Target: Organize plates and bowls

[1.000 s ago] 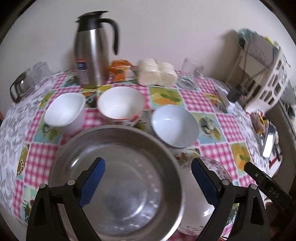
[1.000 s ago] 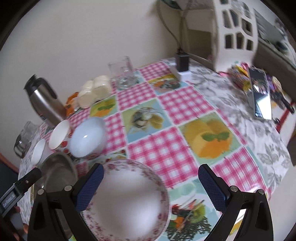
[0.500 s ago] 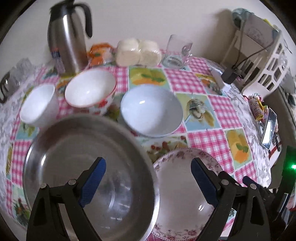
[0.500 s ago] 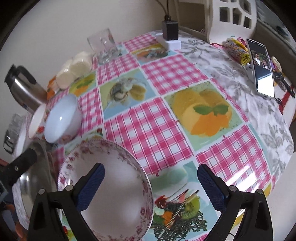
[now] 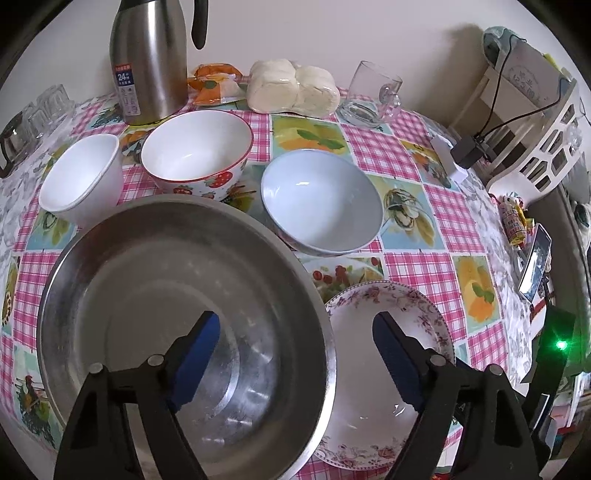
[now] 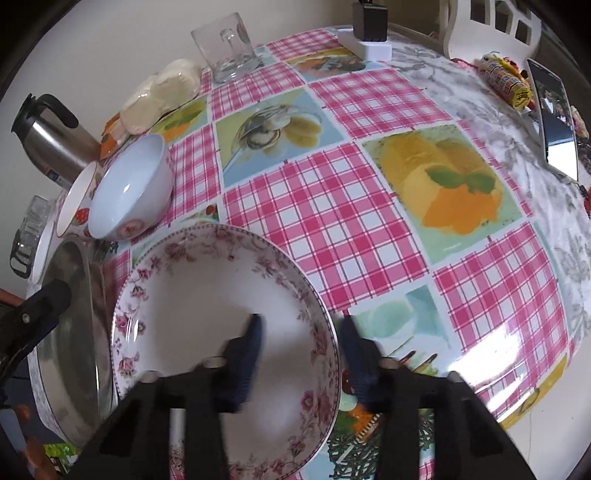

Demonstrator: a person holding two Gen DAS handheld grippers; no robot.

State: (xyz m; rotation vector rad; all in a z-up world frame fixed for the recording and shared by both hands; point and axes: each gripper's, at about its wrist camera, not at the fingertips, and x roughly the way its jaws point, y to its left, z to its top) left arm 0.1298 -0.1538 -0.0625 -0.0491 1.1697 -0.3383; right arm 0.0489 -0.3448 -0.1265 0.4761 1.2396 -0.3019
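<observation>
A big steel bowl (image 5: 177, 306) sits at the table's near left, with a floral plate (image 5: 388, 332) touching its right side. My left gripper (image 5: 295, 354) is open, one finger inside the steel bowl and one over the plate, straddling the bowl's right rim. My right gripper (image 6: 299, 343) is partly closed and blurred, its fingers either side of the floral plate's (image 6: 207, 317) right rim. Behind stand a pale blue bowl (image 5: 321, 201), a strawberry bowl (image 5: 195, 151) and a small white bowl (image 5: 81, 177).
A steel thermos (image 5: 147, 59), wrapped buns (image 5: 291, 86), an orange packet (image 5: 214, 83) and a glass mug (image 5: 373, 96) line the back wall. Glasses (image 5: 33, 114) stand far left. A white rack (image 5: 535, 129), charger (image 6: 369, 33) and phone (image 6: 557, 118) sit at right.
My right gripper has narrowed from wide open to partly closed around the floral plate's right rim. My left gripper moved lower and nearer, over the steel bowl's right rim.
</observation>
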